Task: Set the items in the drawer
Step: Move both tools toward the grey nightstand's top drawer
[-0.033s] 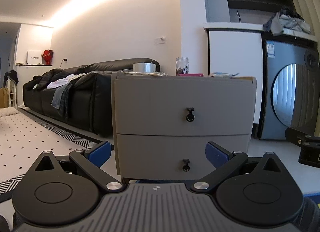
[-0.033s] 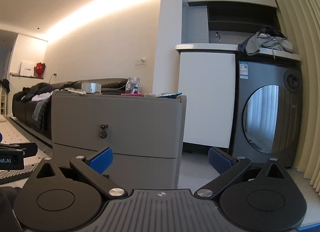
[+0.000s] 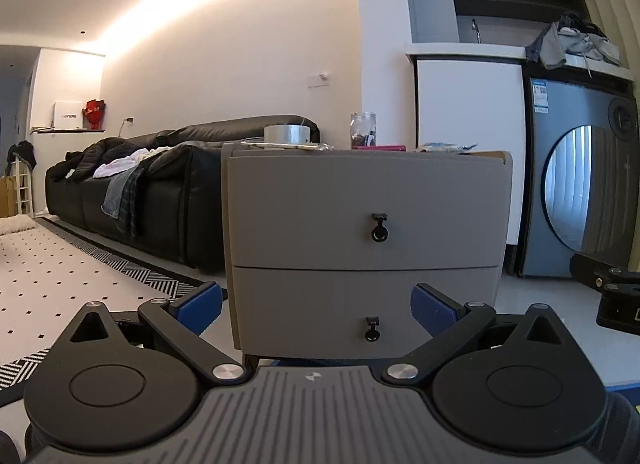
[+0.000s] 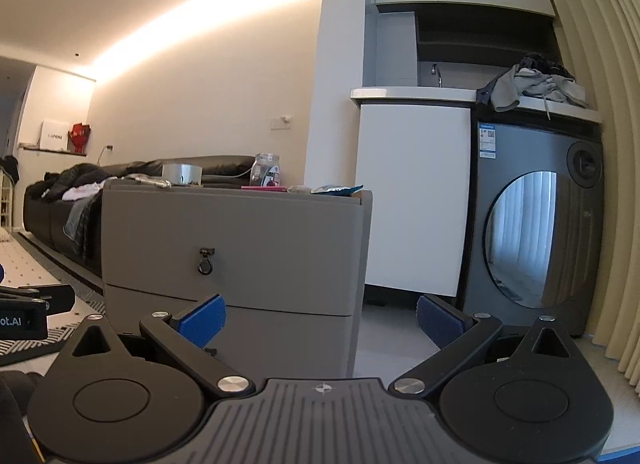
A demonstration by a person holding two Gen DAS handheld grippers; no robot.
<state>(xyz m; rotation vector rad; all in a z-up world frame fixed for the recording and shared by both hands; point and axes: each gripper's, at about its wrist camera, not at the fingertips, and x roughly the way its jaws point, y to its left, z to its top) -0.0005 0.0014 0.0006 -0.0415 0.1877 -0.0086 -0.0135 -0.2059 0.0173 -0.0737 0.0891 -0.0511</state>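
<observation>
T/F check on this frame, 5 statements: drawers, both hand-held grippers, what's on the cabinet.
1. Both drawers of the grey cabinet are shut. True.
2. The left hand-held gripper is clamped on a jar. False: its jaws stand open and empty; the glass jar sits on top of the cabinet.
3. A roll of silver tape rests on the cabinet top. True.
4. The right hand-held gripper is pulling the top drawer's ring pull. False: it is open, apart from the cabinet, touching nothing.
5. The washing machine stands to the left of the cabinet. False: it is to the right, by the curtain.
</observation>
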